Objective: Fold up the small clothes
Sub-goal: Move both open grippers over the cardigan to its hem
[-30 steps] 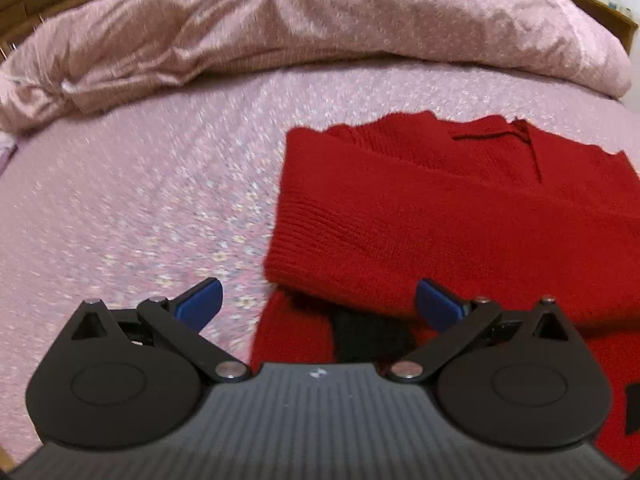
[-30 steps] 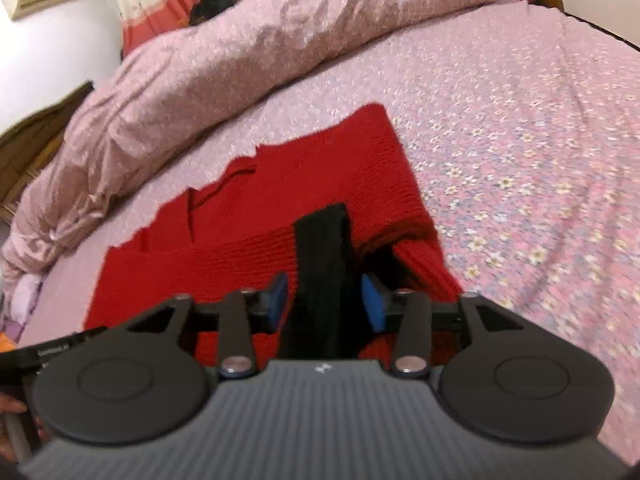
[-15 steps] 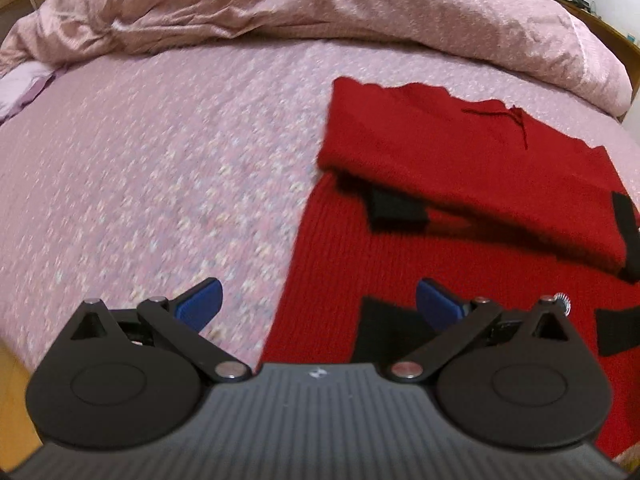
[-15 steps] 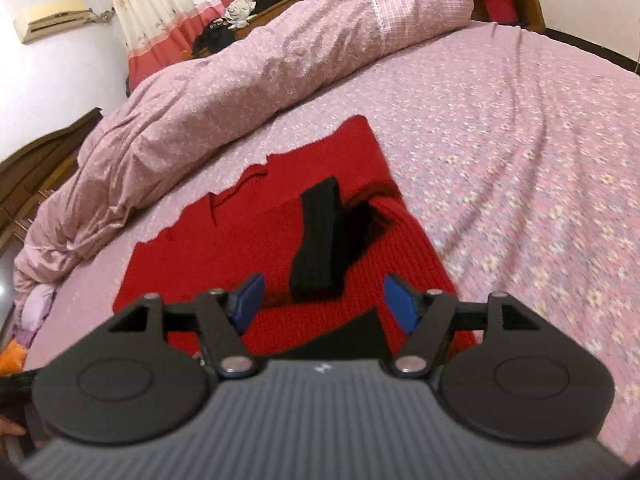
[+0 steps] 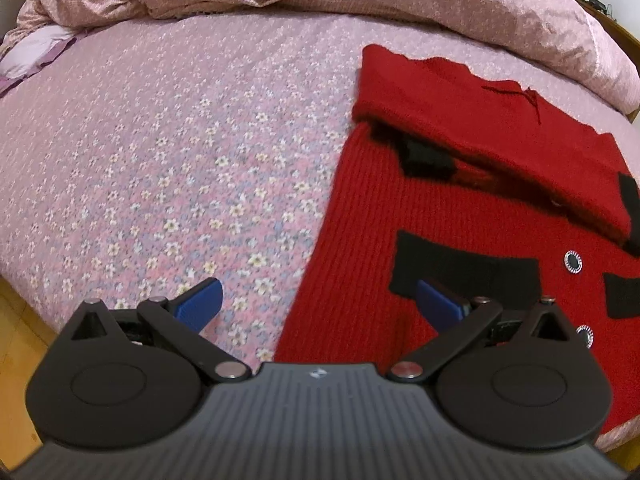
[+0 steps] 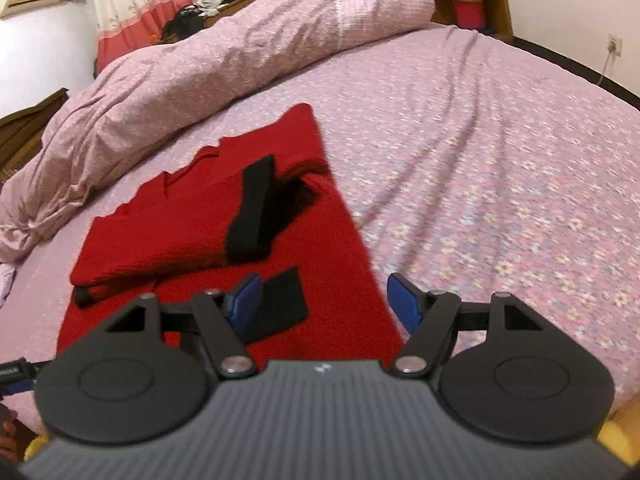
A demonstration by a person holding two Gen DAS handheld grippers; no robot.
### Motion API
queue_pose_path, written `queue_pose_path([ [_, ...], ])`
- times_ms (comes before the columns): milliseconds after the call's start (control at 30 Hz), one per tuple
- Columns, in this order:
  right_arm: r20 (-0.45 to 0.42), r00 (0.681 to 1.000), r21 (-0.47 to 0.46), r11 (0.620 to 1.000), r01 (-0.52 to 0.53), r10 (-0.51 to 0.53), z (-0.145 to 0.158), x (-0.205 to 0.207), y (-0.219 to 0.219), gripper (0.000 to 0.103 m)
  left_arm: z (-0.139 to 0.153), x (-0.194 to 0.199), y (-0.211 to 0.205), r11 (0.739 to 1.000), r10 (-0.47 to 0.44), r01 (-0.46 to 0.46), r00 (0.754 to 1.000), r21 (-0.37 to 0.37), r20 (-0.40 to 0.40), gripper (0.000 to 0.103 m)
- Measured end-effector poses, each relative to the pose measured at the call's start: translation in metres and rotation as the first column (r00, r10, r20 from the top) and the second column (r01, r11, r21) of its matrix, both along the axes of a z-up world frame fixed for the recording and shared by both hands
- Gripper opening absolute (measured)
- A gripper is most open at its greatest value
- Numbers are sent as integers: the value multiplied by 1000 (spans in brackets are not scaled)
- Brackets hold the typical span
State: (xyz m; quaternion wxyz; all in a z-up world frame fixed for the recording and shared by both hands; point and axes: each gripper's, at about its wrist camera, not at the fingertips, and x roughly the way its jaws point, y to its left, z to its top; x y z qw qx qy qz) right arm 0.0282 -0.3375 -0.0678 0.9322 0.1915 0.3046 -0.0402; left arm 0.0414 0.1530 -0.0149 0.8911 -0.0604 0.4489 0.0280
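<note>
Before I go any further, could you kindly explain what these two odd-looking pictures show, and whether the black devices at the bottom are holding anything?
No robot here: a person carries one hand-held gripper in each hand, each with a wide-angle camera looking along its two blue-padded fingers. One picture comes from the left gripper, the other from the right gripper; the black shapes at the bottom are their own bodies. Both look at one bed with a pink flowered sheet and a bunched quilt behind. On it lies a red knitted cardigan with black trim, its top part folded down over itself. Both grippers stand open and hold nothing. The right one's jaws have just been opening; nothing is between them.
</note>
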Motion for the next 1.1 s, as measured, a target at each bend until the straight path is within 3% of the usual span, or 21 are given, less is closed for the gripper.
queue_pose_path([
  [267, -25, 1000, -49, 999, 4, -5, -4, -21, -2, 71, -6, -10, 2, 1000, -6, 6, 1000, -22, -26, 103],
  [533, -62, 998, -31, 999, 31, -33, -10, -31, -8, 71, -11, -17, 7, 997, -2, -2, 999, -80, -49, 103],
  [700, -91, 996, 31, 1000, -2, 5, -20, -34, -2, 71, -18, -19, 4, 996, -23, 18, 998, -91, -60, 103],
  [900, -105, 994, -36, 999, -38, 34, -26, -35, 15, 73, -23, -19, -2, 997, -50, 46, 997, -68, -56, 103],
  [1067, -106, 994, -12, 999, -38, 36, -29, -34, 12, 74, -27, -18, -4, 998, -61, 60, 997, -35, -46, 103],
  [1100, -103, 993, -6, 999, -50, 49, -29, -35, 11, 78, -28, -18, -4, 998, -62, 60, 997, -33, -43, 103],
])
